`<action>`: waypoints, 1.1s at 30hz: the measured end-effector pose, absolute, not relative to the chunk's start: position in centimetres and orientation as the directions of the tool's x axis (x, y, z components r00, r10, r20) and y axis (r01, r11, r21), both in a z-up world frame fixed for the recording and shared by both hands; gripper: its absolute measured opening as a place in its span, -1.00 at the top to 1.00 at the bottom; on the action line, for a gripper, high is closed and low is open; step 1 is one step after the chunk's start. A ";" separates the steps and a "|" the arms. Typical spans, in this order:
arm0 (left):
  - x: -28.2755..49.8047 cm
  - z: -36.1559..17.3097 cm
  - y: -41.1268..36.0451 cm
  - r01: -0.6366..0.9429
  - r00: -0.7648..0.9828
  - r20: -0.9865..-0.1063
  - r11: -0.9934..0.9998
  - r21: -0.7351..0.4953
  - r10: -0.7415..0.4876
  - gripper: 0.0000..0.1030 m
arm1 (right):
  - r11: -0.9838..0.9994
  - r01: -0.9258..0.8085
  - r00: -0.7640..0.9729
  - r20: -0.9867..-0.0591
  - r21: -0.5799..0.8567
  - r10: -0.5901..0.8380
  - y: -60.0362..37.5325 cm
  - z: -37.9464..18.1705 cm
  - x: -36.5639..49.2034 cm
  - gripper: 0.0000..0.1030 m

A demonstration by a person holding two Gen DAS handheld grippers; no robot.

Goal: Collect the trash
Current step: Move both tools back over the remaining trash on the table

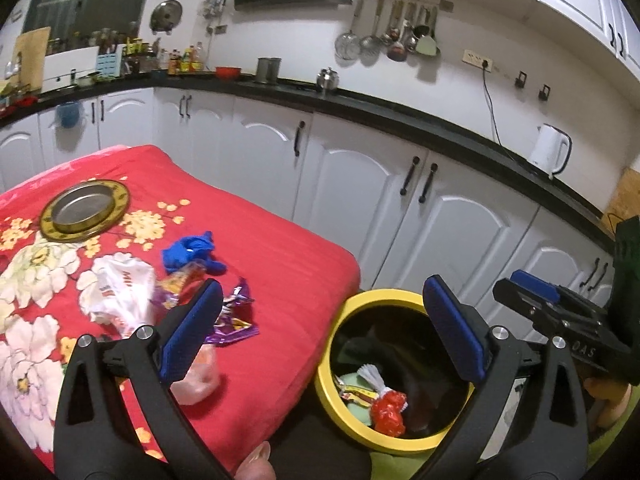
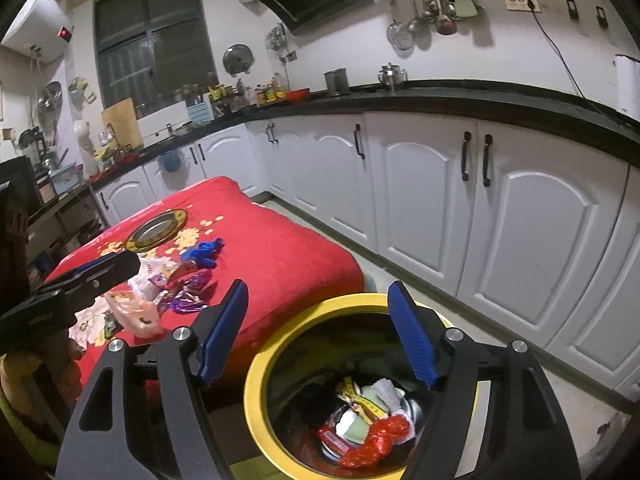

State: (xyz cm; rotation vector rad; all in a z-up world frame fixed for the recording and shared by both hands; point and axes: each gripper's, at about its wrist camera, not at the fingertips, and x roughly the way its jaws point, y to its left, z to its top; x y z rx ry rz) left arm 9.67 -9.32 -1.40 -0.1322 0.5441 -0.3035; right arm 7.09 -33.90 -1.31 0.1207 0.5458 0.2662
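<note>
Looking along both tools, we see the yellow-rimmed bin (image 2: 256, 364) standing on the floor just beside the near corner of the table with the red flowered cloth (image 1: 280, 248). Our left gripper (image 1: 324, 328) has its fingers (image 1: 192, 332) spread wide with nothing between them, one over the cloth and the other over the bin's mouth. Our right gripper (image 2: 318, 340) hangs over the bin with its fingers (image 2: 412, 344) also well apart and empty. Inside the bin lie a red wrapper (image 2: 376, 440), a white paper piece (image 2: 386, 390) and other scraps. On the cloth, on the side away from the bin, more trash remains: a purple wrapper (image 1: 236, 320), a blue glove (image 1: 192, 252), a white plastic bag (image 1: 120, 292) and a pinkish bag (image 2: 136, 312). Farther from the bin on the cloth sits a gold-rimmed metal plate (image 1: 84, 210).
</note>
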 end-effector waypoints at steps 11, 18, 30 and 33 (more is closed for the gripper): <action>9.2 -1.0 -5.9 0.169 0.842 -0.471 0.958 -0.233 -0.263 -0.79 | 0.943 -0.288 0.802 -0.496 0.168 0.333 -30.3 -0.6 7.4 -0.41; 8.9 -1.3 -3.6 0.102 0.852 -0.478 0.963 -0.250 -0.214 -0.79 | 0.927 -0.345 0.787 -0.494 0.145 0.370 -27.9 -0.1 7.5 -0.42; 8.7 -2.8 0.0 -0.003 0.840 -0.522 0.961 -0.275 -0.147 -0.79 | 0.905 -0.401 0.760 -0.501 0.142 0.415 -24.3 0.6 9.6 -0.42; 8.5 -3.2 0.8 -0.021 0.836 -0.531 0.959 -0.281 -0.137 -0.79 | 0.898 -0.417 0.752 -0.501 0.140 0.428 -23.2 0.7 10.1 -0.42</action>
